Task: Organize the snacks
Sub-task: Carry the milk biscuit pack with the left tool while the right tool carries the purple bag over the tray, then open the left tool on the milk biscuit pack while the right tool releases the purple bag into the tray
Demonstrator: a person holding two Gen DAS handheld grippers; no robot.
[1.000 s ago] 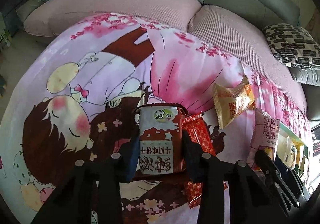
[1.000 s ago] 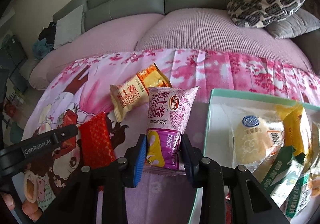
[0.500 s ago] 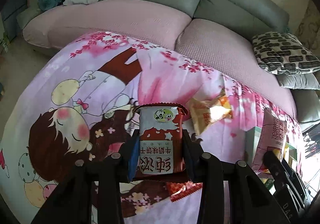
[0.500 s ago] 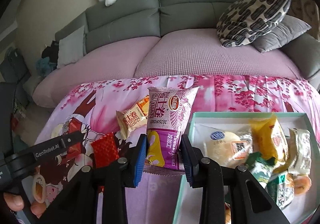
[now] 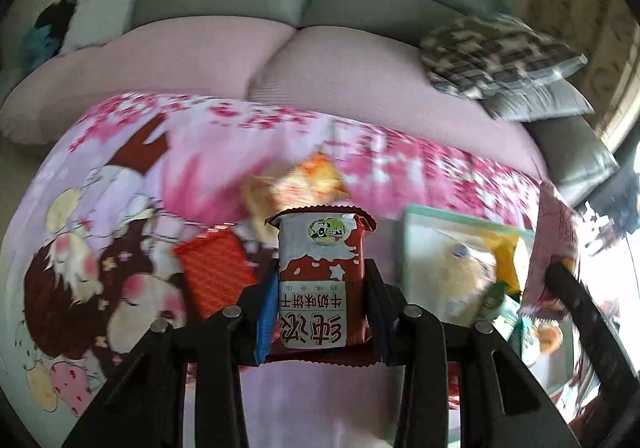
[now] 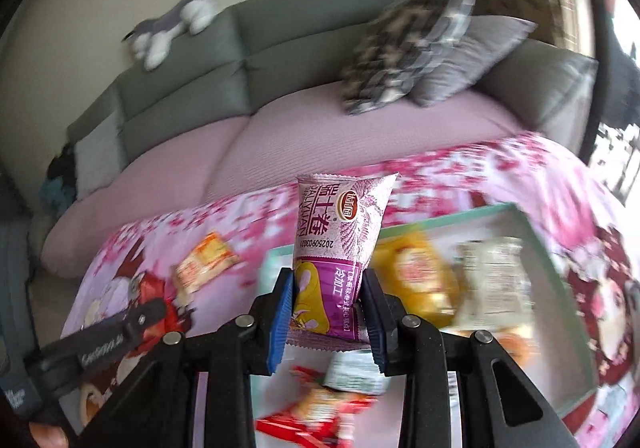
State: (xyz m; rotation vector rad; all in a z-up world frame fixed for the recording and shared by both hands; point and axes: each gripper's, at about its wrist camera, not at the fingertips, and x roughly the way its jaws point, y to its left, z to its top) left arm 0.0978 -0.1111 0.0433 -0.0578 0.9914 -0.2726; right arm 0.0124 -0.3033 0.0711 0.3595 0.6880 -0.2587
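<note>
Blur smears box (image 6: 536,244) contents; left claw (image 5: 320,288) pinches red biscuit pack (image 5: 322,268), right claw (image 6: 330,308) purple roll pack (image 6: 340,232).

Red-and-white biscuit packet (image 5: 320,280), held upside down between the blue pads of the left gripper (image 5: 320,308): inverted Chinese print, large characters "纯浓" and a smaller line "牛奶味饼干"; a round cartoon emblem sits near its far end. Purple snack packet (image 6: 340,244), clamped in the right gripper (image 6: 328,312): large characters "瑞士卷", Latin lettering "DALIYUAN" along one edge, a red oval brand logo, the number "2025090302", and "冷加工" on the darker band. Lettering on the left gripper's black body (image 6: 100,344) is blurred and illegible.
</note>
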